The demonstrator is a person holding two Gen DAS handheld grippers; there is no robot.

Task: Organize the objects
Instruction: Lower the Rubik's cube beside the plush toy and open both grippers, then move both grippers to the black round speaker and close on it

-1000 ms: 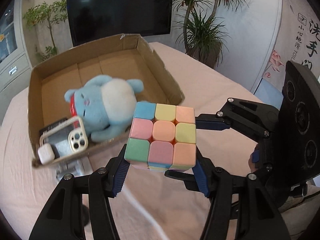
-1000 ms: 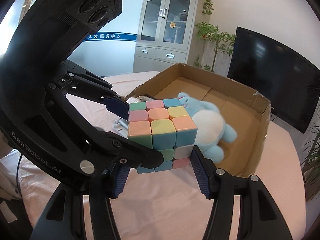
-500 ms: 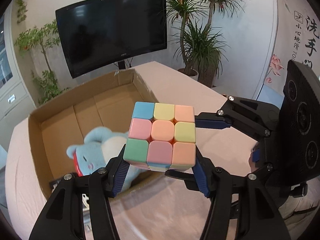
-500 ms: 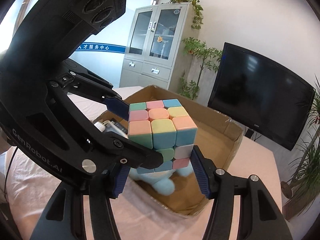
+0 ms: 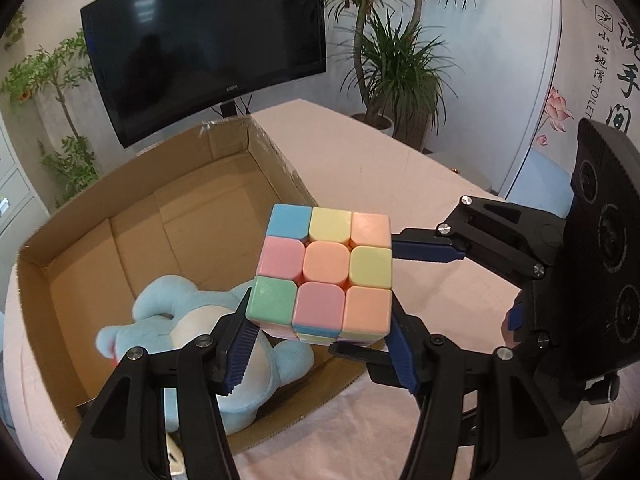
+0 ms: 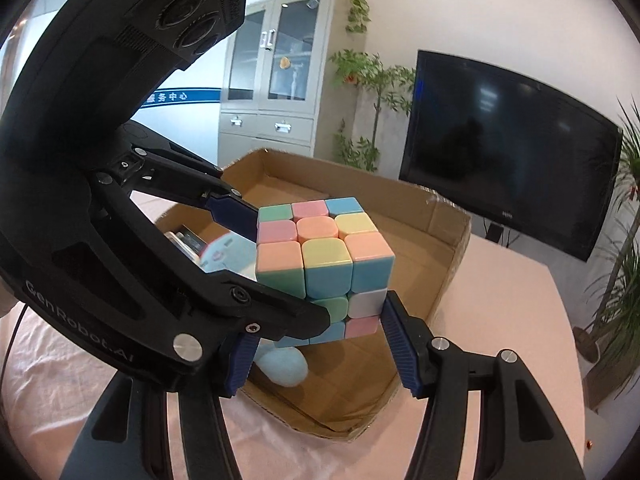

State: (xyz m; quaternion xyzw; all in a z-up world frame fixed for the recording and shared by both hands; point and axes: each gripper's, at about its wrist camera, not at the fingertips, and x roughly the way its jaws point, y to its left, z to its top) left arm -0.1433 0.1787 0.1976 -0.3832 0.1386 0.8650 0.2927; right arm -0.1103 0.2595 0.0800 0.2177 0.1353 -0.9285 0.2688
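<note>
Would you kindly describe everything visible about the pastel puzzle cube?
The pastel three-by-three puzzle cube looks like smooth plastic, scrambled in blue, yellow, peach, pink and green, with one white tile showing from the right wrist view. It is held in the air, slightly tilted, above the open cardboard box, clamped by both the left gripper and right gripper.

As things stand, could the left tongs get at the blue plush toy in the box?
Probably not: the left tongs are shut on the pastel cube, which the right tongs also clamp, above the blue plush toy.
</note>
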